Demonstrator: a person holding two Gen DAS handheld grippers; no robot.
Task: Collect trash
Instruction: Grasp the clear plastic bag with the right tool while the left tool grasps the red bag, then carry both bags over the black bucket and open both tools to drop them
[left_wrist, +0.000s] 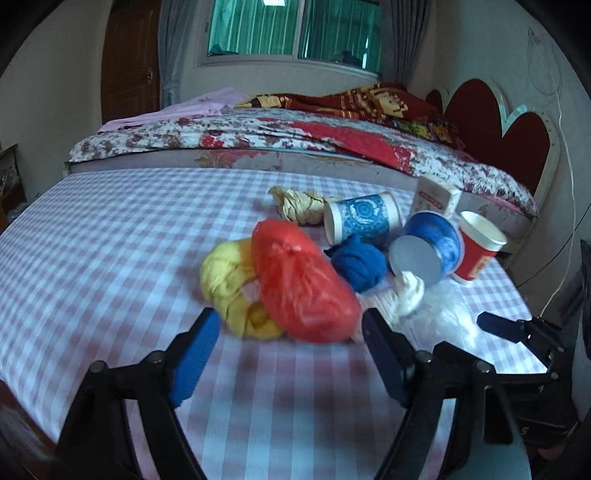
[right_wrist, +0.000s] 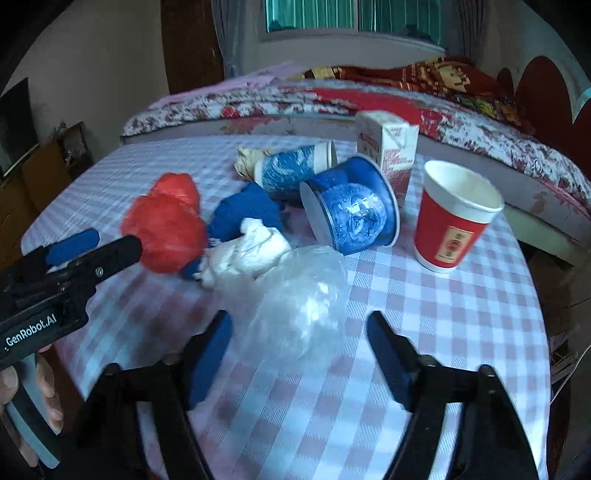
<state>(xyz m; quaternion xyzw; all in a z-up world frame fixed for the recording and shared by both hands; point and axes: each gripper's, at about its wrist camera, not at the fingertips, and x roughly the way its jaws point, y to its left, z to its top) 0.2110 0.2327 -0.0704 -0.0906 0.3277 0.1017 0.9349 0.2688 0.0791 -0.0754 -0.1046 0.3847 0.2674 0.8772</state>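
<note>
On the checked pink-and-white cloth of the surface (left_wrist: 110, 236) the trash lies in a loose cluster. Farthest left in the left wrist view sits a yellow knotted bag (left_wrist: 232, 284), soft and lumpy, touching a glossy red plastic bag (left_wrist: 303, 280) tied at its top. The left claw (left_wrist: 291, 354) has its blue-padded fingers apart, one at either side of these two bags at about six o'clock from them, pads not pressing. At twelve o'clock from the red bag is a crumpled tan paper wad (left_wrist: 299, 205), then a blue-patterned paper cup (left_wrist: 364, 218) on its side. Below it a dark blue fabric ball (left_wrist: 358, 264) rests, with a white crumpled tissue (left_wrist: 408, 291) at its four o'clock. A blue cup (left_wrist: 428, 247) lies tipped, base toward the camera, and a small carton (left_wrist: 437, 195) stands behind it. A red paper cup (left_wrist: 478, 247) stands at the right end. In the right wrist view a clear crinkled plastic bag (right_wrist: 303, 299) lies just ahead of the right claw (right_wrist: 299, 354), whose fingers stand apart and clear of it.
</note>
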